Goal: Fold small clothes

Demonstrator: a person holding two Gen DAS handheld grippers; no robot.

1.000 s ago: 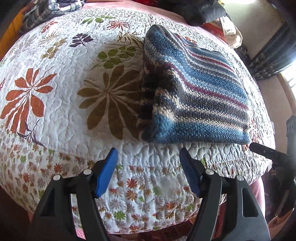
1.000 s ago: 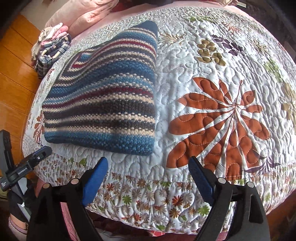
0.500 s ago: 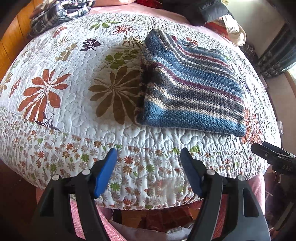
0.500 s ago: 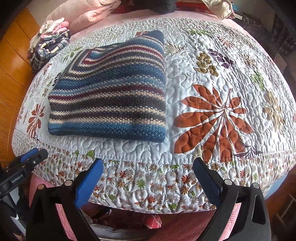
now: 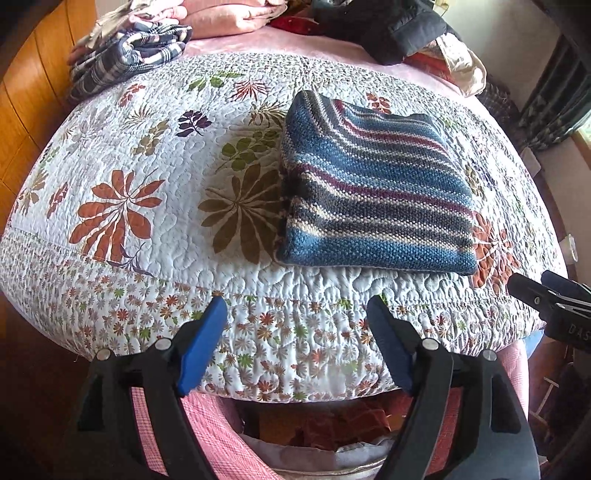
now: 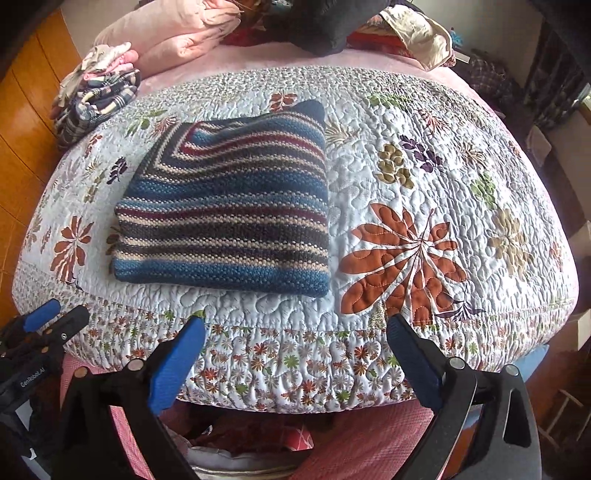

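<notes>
A striped knitted sweater point(image 5: 373, 188) point(image 6: 229, 218) in blue, cream, grey and maroon lies folded into a flat rectangle on the floral quilt point(image 5: 122, 184) point(image 6: 443, 177). My left gripper point(image 5: 297, 306) hangs open below the quilt's near edge, apart from the sweater, with nothing between its blue pads. My right gripper point(image 6: 295, 325) is open too, held off the bed's front edge just right of the sweater's near corner. Each gripper shows at the edge of the other's view: the right gripper point(image 5: 554, 299) and the left gripper point(image 6: 44, 325).
A plaid folded garment point(image 5: 125, 55) point(image 6: 96, 99) sits at the far left corner, with pink bedding point(image 6: 173, 37) behind it. A dark jacket point(image 5: 388, 26) and other clothes lie at the back. A wooden panel point(image 5: 22, 96) runs along the left side. Pink fabric point(image 5: 221, 435) hangs below the quilt.
Both grippers have drawn back and down from the bed, so the sweater and quilt look smaller and farther. The sweater has not moved. Both grippers stay open.
</notes>
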